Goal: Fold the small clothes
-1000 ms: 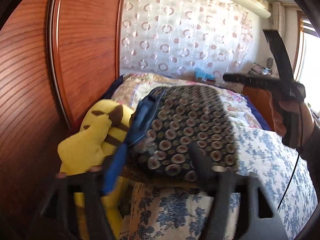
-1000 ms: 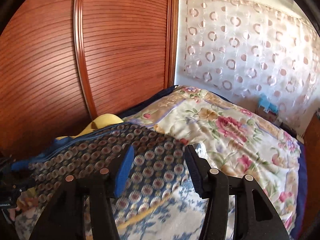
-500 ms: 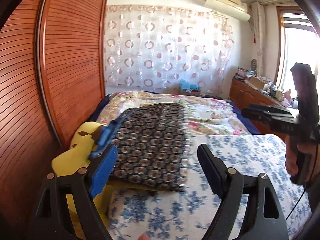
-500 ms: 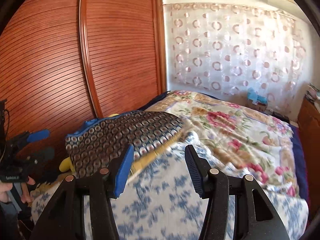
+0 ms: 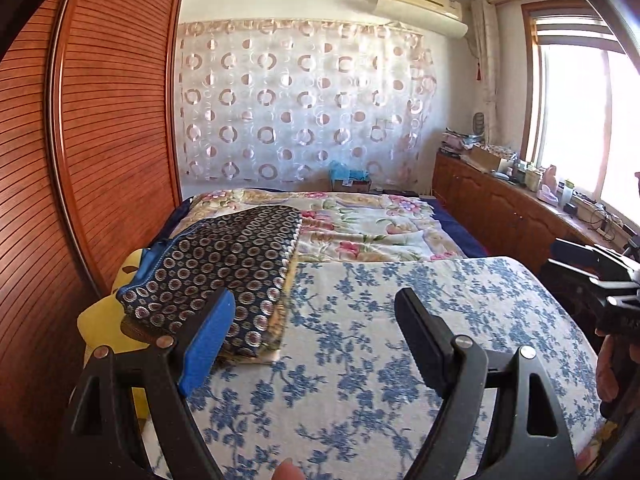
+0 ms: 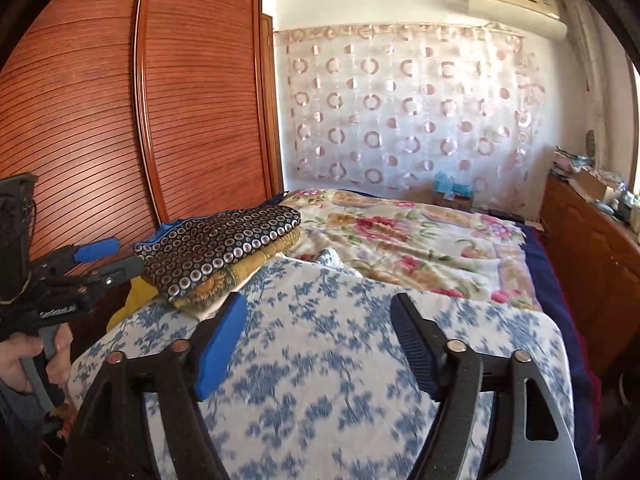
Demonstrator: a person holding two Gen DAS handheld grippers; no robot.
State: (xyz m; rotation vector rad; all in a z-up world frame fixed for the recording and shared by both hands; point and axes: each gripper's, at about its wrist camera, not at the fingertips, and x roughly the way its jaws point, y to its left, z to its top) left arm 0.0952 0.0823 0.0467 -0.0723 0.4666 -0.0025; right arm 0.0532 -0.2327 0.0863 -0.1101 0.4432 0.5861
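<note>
One folded dark garment with ring dots [image 5: 216,268] tops a small pile at the left edge of the one bed [image 5: 360,360]. One yellow stuffed toy [image 5: 100,320] lies beside that pile. Two claws show above the bed: left claw [image 5: 316,344], right claw [image 6: 316,344]. One air conditioner [image 5: 420,12] hangs beyond the bed.

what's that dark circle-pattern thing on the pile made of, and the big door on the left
Folded dark garment: looks like thin woven or printed fabric, matte, with a blue edge; it drapes softly over the pile. Sliding door: seems to be reddish-brown wood or wood veneer, with fine horizontal slats and a slight sheen.
</note>
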